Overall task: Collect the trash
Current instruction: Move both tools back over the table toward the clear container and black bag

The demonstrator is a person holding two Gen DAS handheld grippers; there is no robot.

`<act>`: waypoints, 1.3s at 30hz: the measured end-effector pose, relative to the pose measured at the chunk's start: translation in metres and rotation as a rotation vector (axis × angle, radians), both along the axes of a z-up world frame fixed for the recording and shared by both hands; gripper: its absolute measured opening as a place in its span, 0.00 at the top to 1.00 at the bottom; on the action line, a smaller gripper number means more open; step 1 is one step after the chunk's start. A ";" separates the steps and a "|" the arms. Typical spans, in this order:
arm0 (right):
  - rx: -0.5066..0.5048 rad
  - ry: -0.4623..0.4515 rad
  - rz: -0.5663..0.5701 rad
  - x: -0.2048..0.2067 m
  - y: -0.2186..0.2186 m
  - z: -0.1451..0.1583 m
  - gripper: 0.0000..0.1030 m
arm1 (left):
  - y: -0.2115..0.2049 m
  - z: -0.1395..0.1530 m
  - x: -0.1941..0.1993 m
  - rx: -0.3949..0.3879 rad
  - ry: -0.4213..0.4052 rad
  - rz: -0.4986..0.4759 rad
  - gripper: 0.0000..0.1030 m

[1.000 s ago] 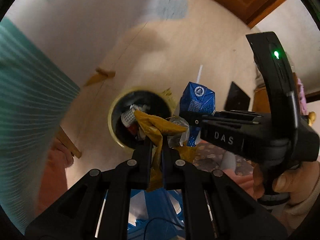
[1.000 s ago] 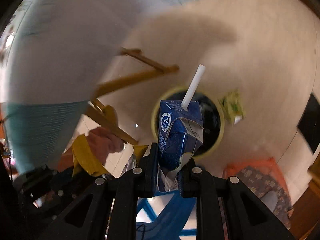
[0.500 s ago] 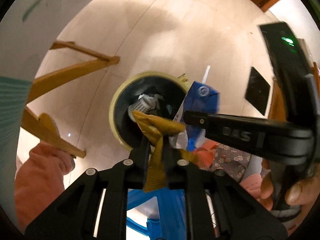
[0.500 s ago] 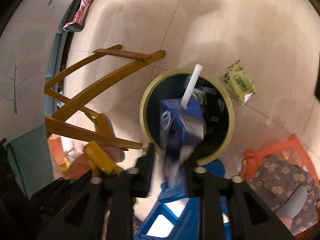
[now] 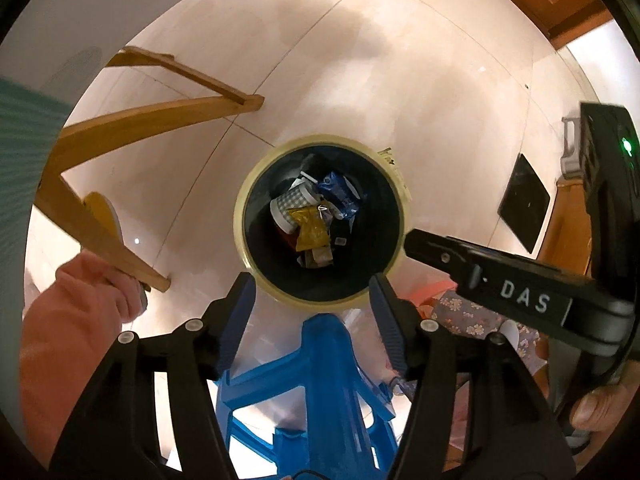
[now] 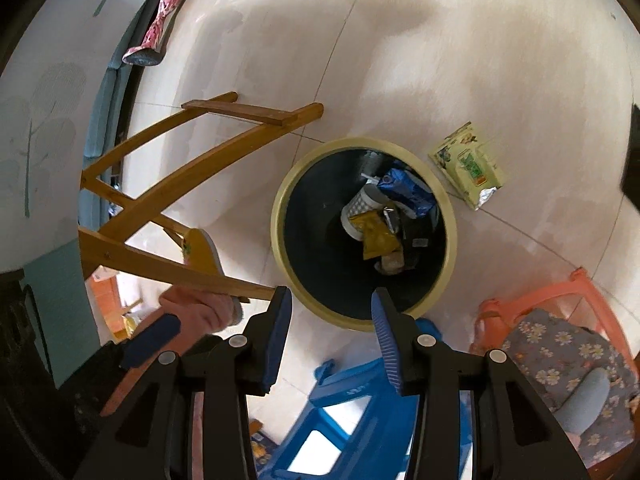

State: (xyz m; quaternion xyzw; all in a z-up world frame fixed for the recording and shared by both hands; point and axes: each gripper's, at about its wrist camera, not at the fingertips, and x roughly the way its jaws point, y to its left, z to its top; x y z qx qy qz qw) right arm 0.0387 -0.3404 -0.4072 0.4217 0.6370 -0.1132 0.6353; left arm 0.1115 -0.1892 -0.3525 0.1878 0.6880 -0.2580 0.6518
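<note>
Both pieces of trash have dropped from the jaws into the round, cream-rimmed black bin (image 5: 320,145): one crinkled yellow foil wrapper (image 5: 310,229) beside one blue milk carton (image 5: 340,194). At the bin's two o'clock, one pale green snack packet (image 6: 466,164) lies flat on the floor. Left gripper (image 5: 313,300) is opening, empty; right gripper (image 6: 331,312) stands released, empty.

Left gripper (image 5: 312,280) points straight down, jaws opening, nothing between them. Right gripper (image 6: 330,300) tilted steeply down, jaws apart, empty. Hand (image 5: 600,408) apparently grips its handle.
</note>
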 end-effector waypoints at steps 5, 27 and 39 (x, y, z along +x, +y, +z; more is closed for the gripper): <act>-0.057 0.029 0.059 -0.003 0.008 0.018 0.59 | 0.010 0.007 -0.001 -0.012 0.028 0.048 0.46; -0.190 -0.010 0.208 -0.039 0.023 0.228 0.53 | 0.032 0.159 -0.064 -0.138 0.143 -0.118 0.46; -0.281 -0.206 0.288 0.008 0.069 0.359 0.53 | 0.078 0.314 -0.052 -0.301 -0.126 -0.250 0.46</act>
